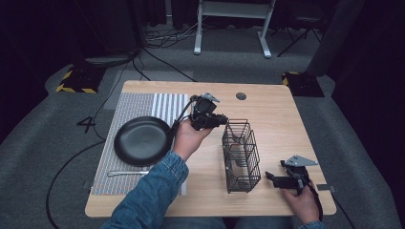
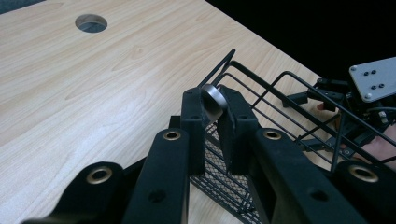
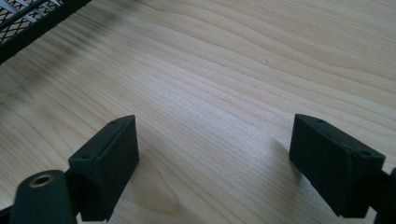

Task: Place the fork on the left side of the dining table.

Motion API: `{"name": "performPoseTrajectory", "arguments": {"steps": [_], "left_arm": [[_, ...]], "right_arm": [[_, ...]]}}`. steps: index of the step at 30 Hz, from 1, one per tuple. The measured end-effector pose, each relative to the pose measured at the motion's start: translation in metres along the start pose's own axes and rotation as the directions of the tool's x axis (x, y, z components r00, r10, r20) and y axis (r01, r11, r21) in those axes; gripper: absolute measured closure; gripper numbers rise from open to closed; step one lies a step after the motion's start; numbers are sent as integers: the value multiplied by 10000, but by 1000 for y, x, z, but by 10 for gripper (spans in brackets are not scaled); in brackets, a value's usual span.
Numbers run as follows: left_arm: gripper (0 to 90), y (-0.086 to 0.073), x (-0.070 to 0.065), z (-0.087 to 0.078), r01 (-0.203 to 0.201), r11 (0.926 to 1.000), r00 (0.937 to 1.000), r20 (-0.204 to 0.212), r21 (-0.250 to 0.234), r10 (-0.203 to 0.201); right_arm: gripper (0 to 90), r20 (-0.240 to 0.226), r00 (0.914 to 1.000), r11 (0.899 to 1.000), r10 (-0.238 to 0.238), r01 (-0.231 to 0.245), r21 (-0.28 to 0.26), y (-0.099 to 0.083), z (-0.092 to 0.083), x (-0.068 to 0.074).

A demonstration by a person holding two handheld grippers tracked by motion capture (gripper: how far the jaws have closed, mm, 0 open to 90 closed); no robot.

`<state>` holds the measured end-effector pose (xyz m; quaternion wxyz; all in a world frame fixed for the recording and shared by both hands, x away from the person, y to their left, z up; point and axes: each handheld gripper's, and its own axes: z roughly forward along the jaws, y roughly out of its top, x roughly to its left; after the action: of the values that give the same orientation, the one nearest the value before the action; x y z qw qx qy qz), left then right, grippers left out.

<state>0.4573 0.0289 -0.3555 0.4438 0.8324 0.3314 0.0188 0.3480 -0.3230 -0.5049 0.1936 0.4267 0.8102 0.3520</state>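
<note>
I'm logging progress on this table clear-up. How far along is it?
Early. No cutlery can be seen in the wire basket. In hand: the left gripper pinches a metal piece at the basket's rim. Left: a utensil lies on the mat by the black plate. The right gripper waits open.

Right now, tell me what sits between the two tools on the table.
The black wire basket stands between the left tool and the right tool, as the high view shows; the left tool holds a small metal piece.
</note>
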Motion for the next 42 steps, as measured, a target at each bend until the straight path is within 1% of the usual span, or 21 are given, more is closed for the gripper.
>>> {"name": "performPoseTrajectory", "arguments": {"steps": [3, 4, 7, 12, 16, 19, 23, 26, 29, 32, 42], "left_arm": [[860, 1, -2, -2, -88, 10000, 10000, 2, -13, 88], [860, 1, -3, -3, -107, 9999, 9999, 63, -20, 107], [862, 1, -4, -3, -235, 9997, 9997, 3, 19, 235], [864, 1, -6, -6, -326, 9995, 9994, -78, -32, 326], [865, 2, -7, -10, -264, 9994, 9996, 27, -228, 265], [866, 3, -9, -15, -304, 9989, 9995, 41, -359, 306], [866, 8, -14, -24, -481, 9978, 9988, 52, -467, 484], [866, 11, -17, -31, -388, 9977, 9992, 10, -556, 389], [866, 14, -19, -38, -389, 9977, 9989, -297, -563, 372], [866, 16, -19, -46, -305, 9975, 9989, -376, -640, 281], [866, 20, -25, -73, -504, 9937, 9977, -504, -1002, 455]], "right_arm": [[158, -6, 10000, 10000, 2, -2, 1, 0, 0, 0], [158, -6, 10000, 10000, 2, -2, 1, 0, 0, 0], [158, -1, 10000, 10000, 2, -2, -2, 0, 0, 0], [158, 6, 10000, 10000, 1, -1, -2, 0, 0, 0], [158, 6, 10000, 10000, 4, -4, -2, 0, 0, 0], [159, 8, 10000, 10000, 8, -8, -5, 0, 0, 0], [159, 9, 10000, 10000, 8, -8, -4, 0, 0, 0], [159, 9, 10000, 10000, 9, -9, -5, 0, 0, 0], [160, 28, 10000, 10000, 23, -23, -6, 0, 0, 0], [161, 30, 10000, 10000, 29, -29, -6, 0, 0, 0], [165, 54, 10000, 10000, 60, -60, -15, 0, 0, 1]]}}
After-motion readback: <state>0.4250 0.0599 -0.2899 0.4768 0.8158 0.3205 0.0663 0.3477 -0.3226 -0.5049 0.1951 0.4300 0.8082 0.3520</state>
